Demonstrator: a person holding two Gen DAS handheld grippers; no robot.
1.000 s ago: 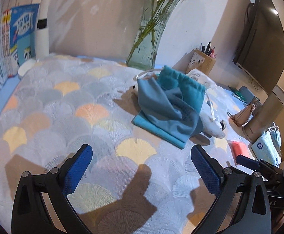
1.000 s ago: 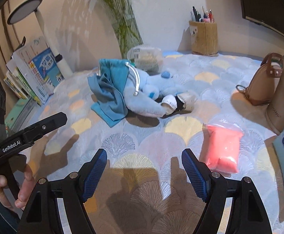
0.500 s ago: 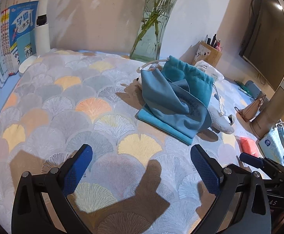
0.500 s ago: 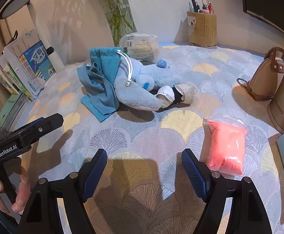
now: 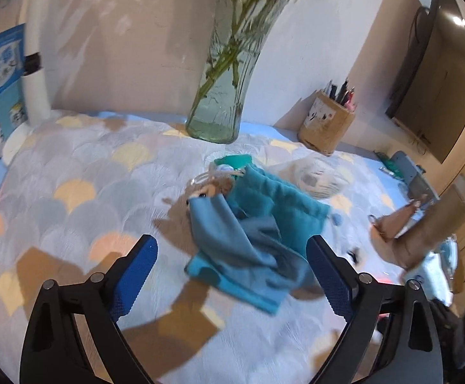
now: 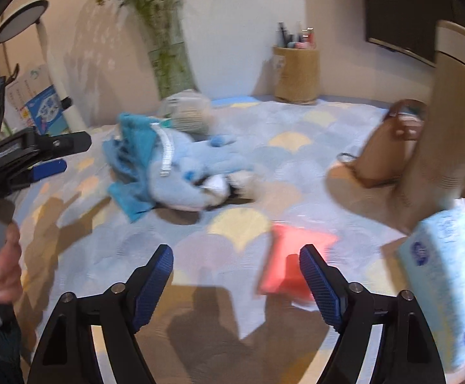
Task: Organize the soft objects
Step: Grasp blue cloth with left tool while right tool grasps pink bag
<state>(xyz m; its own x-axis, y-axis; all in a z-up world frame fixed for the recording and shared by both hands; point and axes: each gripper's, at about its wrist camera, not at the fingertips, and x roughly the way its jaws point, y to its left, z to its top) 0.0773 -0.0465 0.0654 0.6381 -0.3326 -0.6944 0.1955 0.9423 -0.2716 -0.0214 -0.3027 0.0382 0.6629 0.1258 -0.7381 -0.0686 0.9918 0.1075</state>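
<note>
Both views were motion-blurred. The left gripper (image 5: pixel 232 275) had its jaws set wide and closing, nothing pressed between the pads. Just ahead of it, framed between the fingers in its wrist view, lay the teal drawstring pouch (image 5: pixel 274 198) with a grey-blue cloth (image 5: pixel 232 240) draped over it, both on the fan-patterned table cover (image 5: pixel 82 198). Beyond the pouch stood a glass vase (image 5: pixel 223 96) with green stems; a pen holder (image 5: pixel 327 128) sat ahead and to the right.

The right gripper (image 6: pixel 236 283) had its jaws apart and opening, holding nothing. A pink soft packet (image 6: pixel 288 260) lay just ahead, beside the right finger. Farther ahead and left lay the blue plush toy (image 6: pixel 194 172), touching the pouch. A tissue pack (image 6: pixel 446 275) was at far right, a brown bag (image 6: pixel 389 150) ahead-right.
</note>
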